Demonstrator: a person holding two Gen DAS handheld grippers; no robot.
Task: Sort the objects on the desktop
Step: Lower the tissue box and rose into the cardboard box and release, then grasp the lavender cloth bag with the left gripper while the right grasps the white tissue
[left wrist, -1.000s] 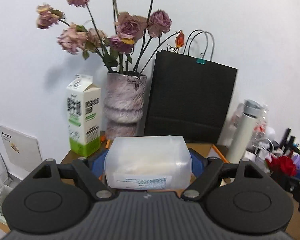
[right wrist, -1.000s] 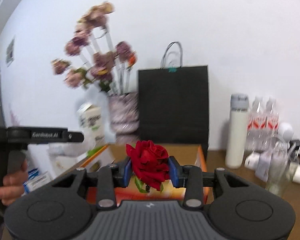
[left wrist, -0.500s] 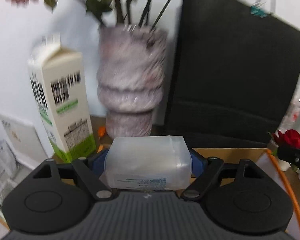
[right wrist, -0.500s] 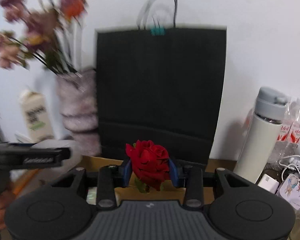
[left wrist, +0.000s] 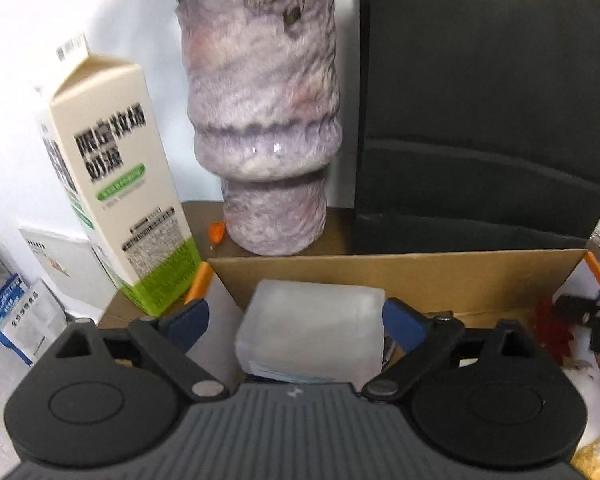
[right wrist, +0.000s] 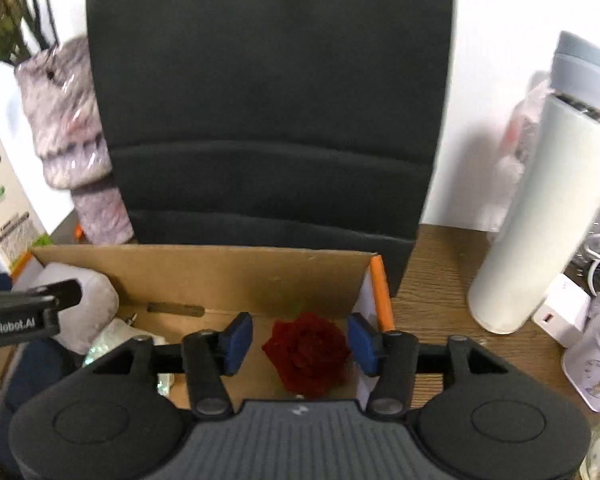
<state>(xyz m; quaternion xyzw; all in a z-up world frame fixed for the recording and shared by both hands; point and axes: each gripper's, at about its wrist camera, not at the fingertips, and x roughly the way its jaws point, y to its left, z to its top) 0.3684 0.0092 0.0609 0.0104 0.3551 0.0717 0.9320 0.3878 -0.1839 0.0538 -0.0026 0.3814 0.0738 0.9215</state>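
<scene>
Between the left gripper's (left wrist: 296,322) blue pads (left wrist: 188,320) sits the frosted tub (left wrist: 312,334), dead ahead at twelve o'clock, and daylight shows on both sides of it: the jaws have just been opening and stand wide, pressing on nothing. The tub's long axis runs nine to three, straight across the gap, and it appears to sit low inside the carton (left wrist: 400,276). Whether it rests on the floor of the carton I cannot tell.

Over on the right gripper (right wrist: 300,344), same story. The rose (right wrist: 306,352) lies at twelve o'clock between the pads (right wrist: 238,342), clear of both, bloom facing up, down in the carton's right end by the orange edge (right wrist: 382,296). Those jaws have also just been opening, about half spread, empty-handed.

Each gripper is nearest its own thing, so the pull-out looks like a straight back-off toward six o'clock, nothing to snag sideways.

Further out at twelve: the carton's back wall, then the black bag (right wrist: 268,100). At eleven from the left gripper, the vase (left wrist: 264,120); at ten, the milk box (left wrist: 116,184). At two from the right one, the flask (right wrist: 540,200).
</scene>
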